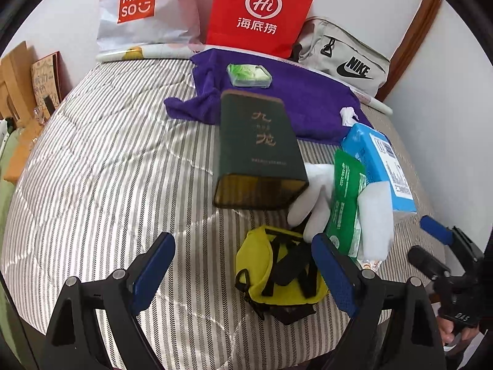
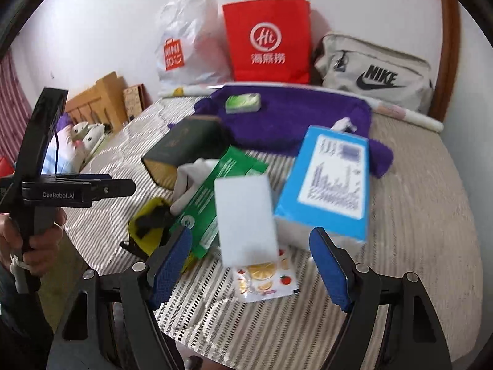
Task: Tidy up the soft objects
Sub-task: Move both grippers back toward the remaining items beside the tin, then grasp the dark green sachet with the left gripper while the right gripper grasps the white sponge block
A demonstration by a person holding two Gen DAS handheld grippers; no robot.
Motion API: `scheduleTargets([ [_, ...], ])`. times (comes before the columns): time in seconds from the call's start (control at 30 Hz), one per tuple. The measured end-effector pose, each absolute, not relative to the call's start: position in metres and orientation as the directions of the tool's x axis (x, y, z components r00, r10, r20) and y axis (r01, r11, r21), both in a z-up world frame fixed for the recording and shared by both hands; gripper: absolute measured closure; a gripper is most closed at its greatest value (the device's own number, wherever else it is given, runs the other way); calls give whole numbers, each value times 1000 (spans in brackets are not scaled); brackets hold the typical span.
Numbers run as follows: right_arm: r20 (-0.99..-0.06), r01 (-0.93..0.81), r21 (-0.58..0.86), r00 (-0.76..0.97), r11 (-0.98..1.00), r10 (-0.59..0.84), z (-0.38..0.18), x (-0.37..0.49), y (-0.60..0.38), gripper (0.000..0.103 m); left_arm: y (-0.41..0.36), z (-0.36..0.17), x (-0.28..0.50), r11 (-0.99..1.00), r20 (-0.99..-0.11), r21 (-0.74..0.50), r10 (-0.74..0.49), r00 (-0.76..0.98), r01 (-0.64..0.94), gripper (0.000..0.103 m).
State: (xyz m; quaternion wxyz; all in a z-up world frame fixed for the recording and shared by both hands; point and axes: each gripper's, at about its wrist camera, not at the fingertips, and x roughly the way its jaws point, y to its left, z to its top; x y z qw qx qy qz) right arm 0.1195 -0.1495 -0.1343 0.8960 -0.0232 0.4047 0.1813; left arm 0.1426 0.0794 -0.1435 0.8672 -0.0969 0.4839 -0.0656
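On the striped bed lie a yellow pouch with black straps (image 1: 279,268), a white glove (image 1: 314,203), a green packet (image 1: 346,203), a white sponge block (image 2: 246,215), a blue tissue pack (image 2: 329,182), a dark green box (image 1: 258,151) and a purple towel (image 1: 277,98) with a green soap pack (image 1: 249,75) on it. My left gripper (image 1: 243,265) is open and empty, hovering just in front of the yellow pouch. My right gripper (image 2: 249,262) is open and empty, in front of the white sponge.
Against the back wall stand a white Miniso bag (image 1: 138,9), a red paper bag (image 1: 262,12) and a grey Nike bag (image 1: 342,58). A fruit-print wipe pack (image 2: 265,280) lies under the sponge. Cardboard and plush toys (image 2: 89,132) sit left of the bed.
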Motion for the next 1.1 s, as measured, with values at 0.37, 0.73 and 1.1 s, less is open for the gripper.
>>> scheduleTargets([
  [0.37, -755, -363, 211, 530, 908, 387, -172, 147, -141, 43, 69, -153, 140, 972, -821, -228, -219, 527, 49, 13],
  [0.73, -696, -360, 257, 575, 897, 431, -160, 127, -168, 54, 42, -151, 138, 972, -815, -210, -235, 530, 109, 13],
  [1.1, -748, -295, 136, 596, 946, 293, -163, 97, -214, 54, -26, -146, 152, 961, -796, -122, -244, 553, 248, 13],
])
